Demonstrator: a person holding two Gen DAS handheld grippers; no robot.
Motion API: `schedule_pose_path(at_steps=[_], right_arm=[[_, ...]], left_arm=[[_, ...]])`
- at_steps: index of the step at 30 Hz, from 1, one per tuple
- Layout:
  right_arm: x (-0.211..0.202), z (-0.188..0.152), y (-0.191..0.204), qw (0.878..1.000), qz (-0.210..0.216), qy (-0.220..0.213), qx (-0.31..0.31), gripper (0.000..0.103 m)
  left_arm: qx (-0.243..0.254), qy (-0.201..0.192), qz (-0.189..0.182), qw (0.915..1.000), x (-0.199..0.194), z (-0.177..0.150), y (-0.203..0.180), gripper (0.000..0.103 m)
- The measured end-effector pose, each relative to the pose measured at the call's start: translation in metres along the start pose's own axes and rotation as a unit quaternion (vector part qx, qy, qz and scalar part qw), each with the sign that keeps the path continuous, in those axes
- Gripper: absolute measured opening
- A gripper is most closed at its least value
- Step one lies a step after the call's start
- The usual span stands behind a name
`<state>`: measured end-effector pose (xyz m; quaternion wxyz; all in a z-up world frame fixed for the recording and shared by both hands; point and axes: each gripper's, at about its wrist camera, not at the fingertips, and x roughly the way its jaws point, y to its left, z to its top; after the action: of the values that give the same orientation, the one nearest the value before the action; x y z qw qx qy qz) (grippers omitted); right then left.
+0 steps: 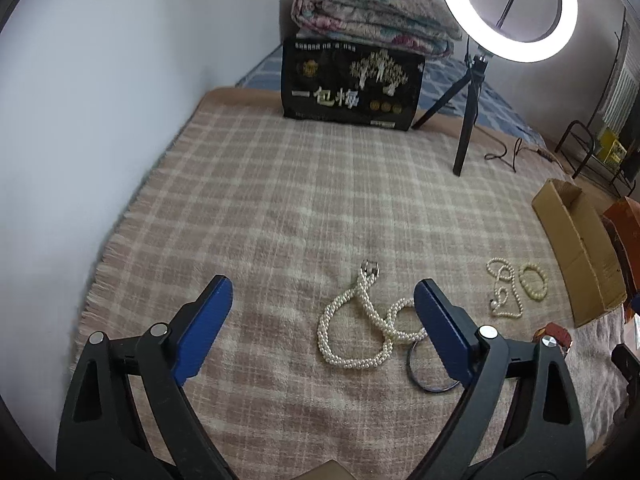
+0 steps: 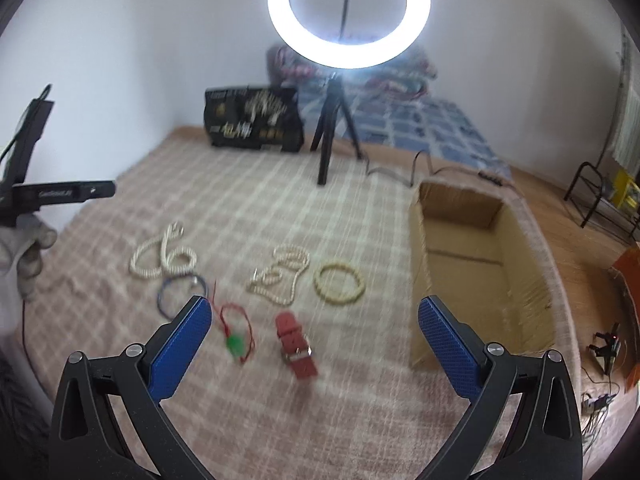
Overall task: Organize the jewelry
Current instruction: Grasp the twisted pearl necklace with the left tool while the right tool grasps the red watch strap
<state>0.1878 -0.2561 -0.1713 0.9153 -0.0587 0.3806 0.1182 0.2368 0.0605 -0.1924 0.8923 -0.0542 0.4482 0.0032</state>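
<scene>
Left gripper (image 1: pixel 322 300) jaws stood wide apart, nothing clamped, blue textured pads over a fuzzy pink-and-cream plaid blanket (image 1: pixel 260 200). Low centre of the left view lay a thick twisted pearl rope necklace (image 1: pixel 352 328) with a metal clasp, looped; a thin dark blue bangle (image 1: pixel 416 376) lay touching its lower right loop, partly hidden behind the right pad. At right sat a thin pearl strand (image 1: pixel 505 289) and, just beside it, a cream bead bracelet (image 1: pixel 533 281).

Right gripper (image 2: pixel 314 324) was also spread open and empty; that view was motion-blurred. Only it showed a red watch strap (image 2: pixel 296 346) with a metal buckle at lower centre and a green pendant on a red cord (image 2: pixel 237 336) left of it. It also showed the open, empty inside of the brown cardboard box (image 2: pixel 472 264) at right; the left view caught just the box's side. At its left edge, a gloved hand (image 2: pixel 24 256) held the other tool's black handle.

Upper frame: a glowing ring light (image 1: pixel 506 4) on a black tripod, its cable trailing on the blanket, a glossy black printed bag (image 1: pixel 352 84) standing upright, and a folded floral quilt (image 1: pixel 372 16) behind it. A black metal rack (image 2: pixel 600 196) stood far right.
</scene>
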Motion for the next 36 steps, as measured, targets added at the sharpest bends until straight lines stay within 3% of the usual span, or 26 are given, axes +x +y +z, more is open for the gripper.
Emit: schedule_pose_path(at_steps=[2,6,12,16,29,32,34,36], right_arm=[[0.009,-0.005,0.000,1.000,0.012,0.014,-0.004,0.102],[0.025,-0.011,-0.004,0.999,0.021,0.036,-0.001,0.102],[0.038,-0.011,0.003,0.998,0.025,0.048,-0.016,0.102],[0.046,-0.014,0.004,0.998,0.019,0.053,-0.024,0.100],[0.068,-0.012,0.015,0.997,0.011,0.067,-0.045,0.090],[0.073,-0.013,0.018,0.996,0.010,0.076,-0.053,0.082],[0.076,-0.014,0.020,0.995,0.008,0.079,-0.057,0.082],[0.079,-0.015,0.021,0.994,0.012,0.086,-0.060,0.067]], left_arm=[[-0.016,0.036,-0.023,0.9990,0.022,-0.004,0.003,0.090],[-0.016,0.066,-0.018,0.9975,0.048,-0.011,-0.001,0.087],[0.004,0.079,0.002,0.9969,0.070,-0.012,-0.013,0.087],[0.006,0.091,0.014,0.9958,0.086,-0.010,-0.012,0.078],[0.030,0.098,0.032,0.9942,0.115,-0.009,-0.024,0.077],[0.023,0.094,0.038,0.9946,0.117,-0.006,-0.025,0.066],[0.023,0.092,0.037,0.9948,0.116,-0.003,-0.026,0.044],[0.022,0.091,0.032,0.9951,0.114,-0.002,-0.027,0.025]])
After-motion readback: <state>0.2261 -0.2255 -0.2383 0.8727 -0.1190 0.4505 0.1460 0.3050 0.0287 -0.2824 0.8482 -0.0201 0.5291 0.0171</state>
